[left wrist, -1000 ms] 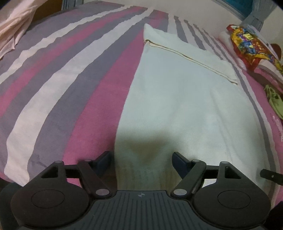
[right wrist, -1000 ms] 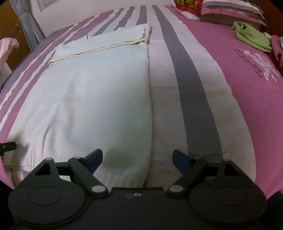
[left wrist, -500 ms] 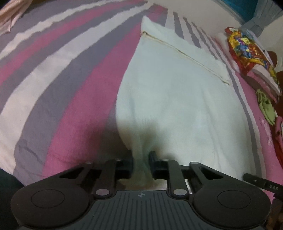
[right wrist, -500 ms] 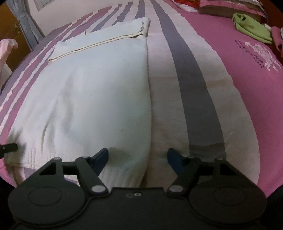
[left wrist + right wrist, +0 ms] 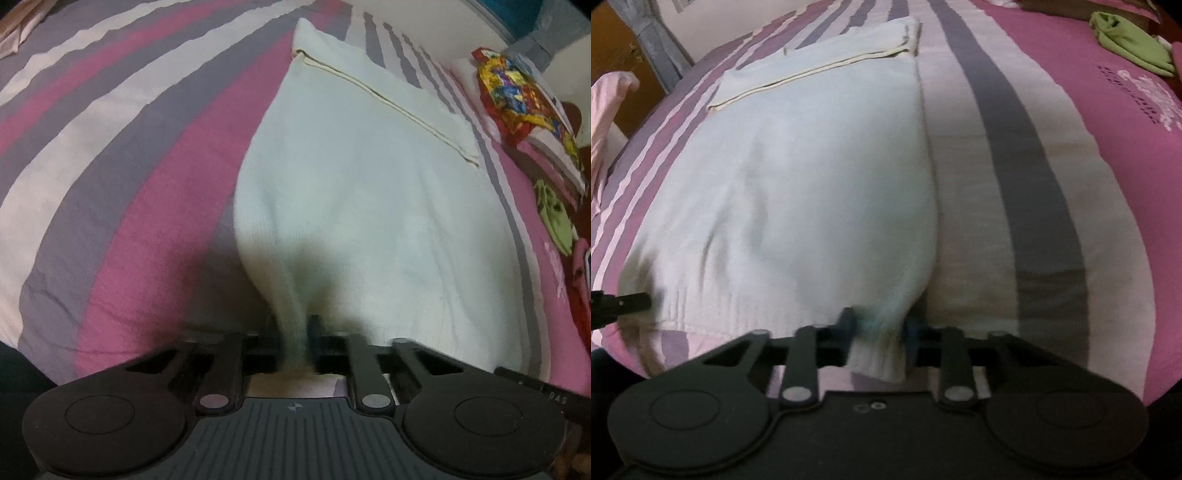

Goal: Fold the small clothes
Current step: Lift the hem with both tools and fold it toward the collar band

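A white knit garment [image 5: 369, 192] lies flat on a striped bedspread, its far part folded over with a cream seam. My left gripper [image 5: 297, 341] is shut on the garment's near left hem corner, which bunches up between the fingers. In the right wrist view the same garment [image 5: 820, 192] fills the left half. My right gripper [image 5: 881, 330] is shut on its near right hem corner. The left gripper's fingertip [image 5: 631, 301] shows at the far left edge there.
The pink, grey and white striped bedspread [image 5: 110, 166] covers the bed. A colourful wrapper on a pillow [image 5: 517, 96] and a green cloth [image 5: 1130, 44] lie at the right side. A pink cloth [image 5: 609, 107] hangs at the left.
Both grippers have closed on the garment's near hem corners: the left one first, the right one in the last half second. The hem is now pinched and slightly lifted.
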The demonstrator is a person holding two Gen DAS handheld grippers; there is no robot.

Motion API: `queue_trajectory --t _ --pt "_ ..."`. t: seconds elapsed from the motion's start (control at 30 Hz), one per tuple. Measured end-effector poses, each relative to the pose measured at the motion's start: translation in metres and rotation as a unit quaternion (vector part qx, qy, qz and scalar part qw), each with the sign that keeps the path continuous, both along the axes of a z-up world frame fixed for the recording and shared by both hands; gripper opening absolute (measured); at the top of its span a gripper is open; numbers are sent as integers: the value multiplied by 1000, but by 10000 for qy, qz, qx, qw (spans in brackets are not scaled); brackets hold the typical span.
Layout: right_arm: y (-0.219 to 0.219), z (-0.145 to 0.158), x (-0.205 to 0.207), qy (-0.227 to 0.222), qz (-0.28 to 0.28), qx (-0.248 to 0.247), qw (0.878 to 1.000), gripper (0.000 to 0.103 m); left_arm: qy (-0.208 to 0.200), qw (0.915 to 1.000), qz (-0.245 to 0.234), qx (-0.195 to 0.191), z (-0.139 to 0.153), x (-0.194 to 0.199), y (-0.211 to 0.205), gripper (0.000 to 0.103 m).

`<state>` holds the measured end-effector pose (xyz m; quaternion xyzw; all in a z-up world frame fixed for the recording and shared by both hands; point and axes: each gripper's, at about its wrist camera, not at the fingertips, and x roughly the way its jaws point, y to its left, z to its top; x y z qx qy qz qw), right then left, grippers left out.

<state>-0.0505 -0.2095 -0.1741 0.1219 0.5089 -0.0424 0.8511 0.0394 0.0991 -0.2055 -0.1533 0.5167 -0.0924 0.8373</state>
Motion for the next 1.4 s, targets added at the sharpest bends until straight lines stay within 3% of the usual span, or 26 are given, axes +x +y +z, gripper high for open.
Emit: queue_trajectory --t 0.07,0.37,0.73,1.4 --pt "0 2 1 -21 -11 200 9998 9 -48 9999 54 -96 1 -1 3 10" --pt "7 35 6 -753 243 587 9951 8 -643 9974 26 -325 32 11 -1 10" --pt "-20 77 42 -1577 38 683 9851 8 -1175 9926 -1 -297 69 79 -15 10" --pt "-64 71 206 -2205 -357 484 9735 8 -1731 9844 228 -235 73 254 -61 10"
